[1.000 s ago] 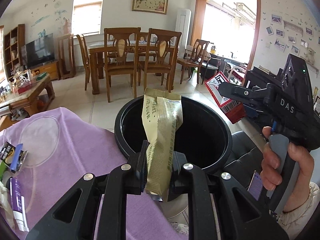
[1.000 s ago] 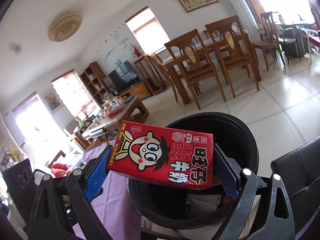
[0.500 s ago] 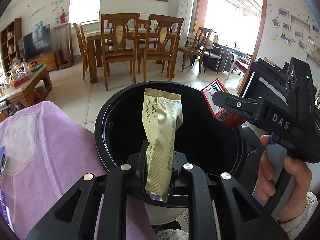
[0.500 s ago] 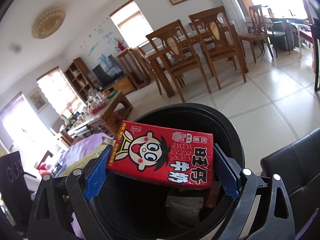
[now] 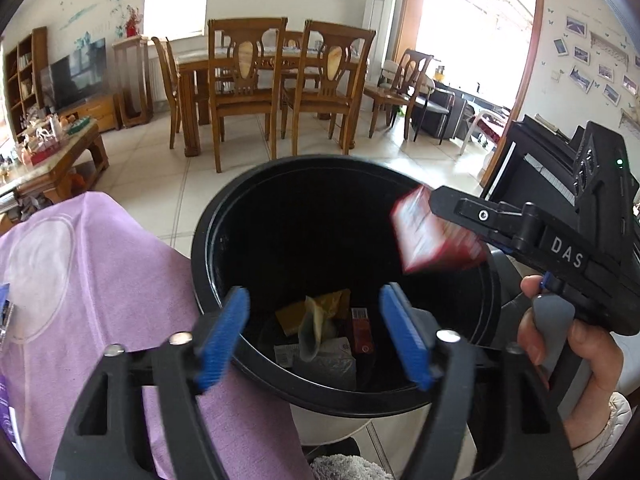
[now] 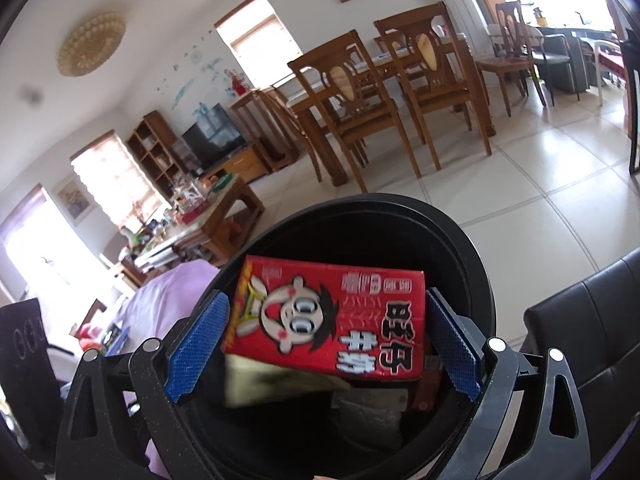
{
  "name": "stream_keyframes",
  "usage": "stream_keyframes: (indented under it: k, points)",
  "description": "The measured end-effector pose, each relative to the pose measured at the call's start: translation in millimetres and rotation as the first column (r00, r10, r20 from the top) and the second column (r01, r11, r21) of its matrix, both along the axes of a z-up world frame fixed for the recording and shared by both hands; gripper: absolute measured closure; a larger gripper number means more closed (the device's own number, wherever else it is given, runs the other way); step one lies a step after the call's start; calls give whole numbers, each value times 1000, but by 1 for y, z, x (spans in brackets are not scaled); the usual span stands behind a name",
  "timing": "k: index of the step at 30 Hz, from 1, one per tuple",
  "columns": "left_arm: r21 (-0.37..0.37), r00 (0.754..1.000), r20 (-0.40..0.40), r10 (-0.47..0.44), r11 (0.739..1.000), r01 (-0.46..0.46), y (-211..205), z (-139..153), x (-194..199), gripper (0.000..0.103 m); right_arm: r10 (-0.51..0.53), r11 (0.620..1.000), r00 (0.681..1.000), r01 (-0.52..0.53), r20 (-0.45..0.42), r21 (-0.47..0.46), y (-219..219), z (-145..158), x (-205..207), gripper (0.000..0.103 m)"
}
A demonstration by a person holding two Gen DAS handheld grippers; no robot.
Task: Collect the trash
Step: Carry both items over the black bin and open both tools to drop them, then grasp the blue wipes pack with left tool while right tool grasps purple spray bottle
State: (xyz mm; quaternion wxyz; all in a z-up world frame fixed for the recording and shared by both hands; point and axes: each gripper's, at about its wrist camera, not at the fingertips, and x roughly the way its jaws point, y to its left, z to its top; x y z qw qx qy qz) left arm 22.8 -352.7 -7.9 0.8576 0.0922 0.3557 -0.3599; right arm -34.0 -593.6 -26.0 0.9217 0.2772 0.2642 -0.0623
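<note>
The red cardboard milk carton with a cartoon face [image 6: 328,320] sits between the blue-padded fingers of the right gripper [image 6: 326,344], over the mouth of the round black plastic trash bin [image 6: 476,264]. Its right end lies against the right pad, while a narrow gap shows at the left pad, so whether the jaws have let go cannot be told; in the left wrist view the carton [image 5: 432,236] is motion-blurred just off the right gripper's tip [image 5: 452,216], above the bin's right rim. The left gripper [image 5: 316,340] stands wide open and empty, its blue pads [image 5: 222,336] spread over the near rim of the bin [image 5: 208,240]. Below it, on the bin's floor, lies a crumpled yellow-green foil snack wrapper [image 5: 316,316] among a small red pack [image 5: 362,332] and a grey-white packet [image 5: 332,364]. Left of the bin, touching its side, spreads a lilac cloth [image 5: 104,280] over a table. Beyond are a tiled floor [image 5: 160,184] and wooden dining chairs [image 5: 244,80].
</note>
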Motion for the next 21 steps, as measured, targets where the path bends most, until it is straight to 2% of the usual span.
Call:
stream_keyframes:
  k: [3, 8, 12, 17, 21]
  points:
    - [-4, 1000, 11, -6, 1000, 6, 5, 6, -3, 23, -6, 1000, 1000, 6, -3, -6, 2, 3, -3, 5]
    - [-26, 1000, 19, 6, 1000, -6, 23, 14, -9, 23, 2, 1000, 1000, -2, -8, -12, 14, 10, -5, 5]
    - [-45, 999, 28, 45, 998, -43, 50, 21, -10, 13, 30, 999, 1000, -31, -7, -33, 36, 19, -4, 5]
    - [-84, 991, 23, 129, 988, -127, 109, 27, -1, 13, 100, 993, 995, -100, -9, -69, 78, 32, 7, 5]
    - [-122, 973, 9, 231, 966, -228, 171, 32, 11, 13, 181, 978, 983, -181, -8, -106, 126, 41, 22, 6]
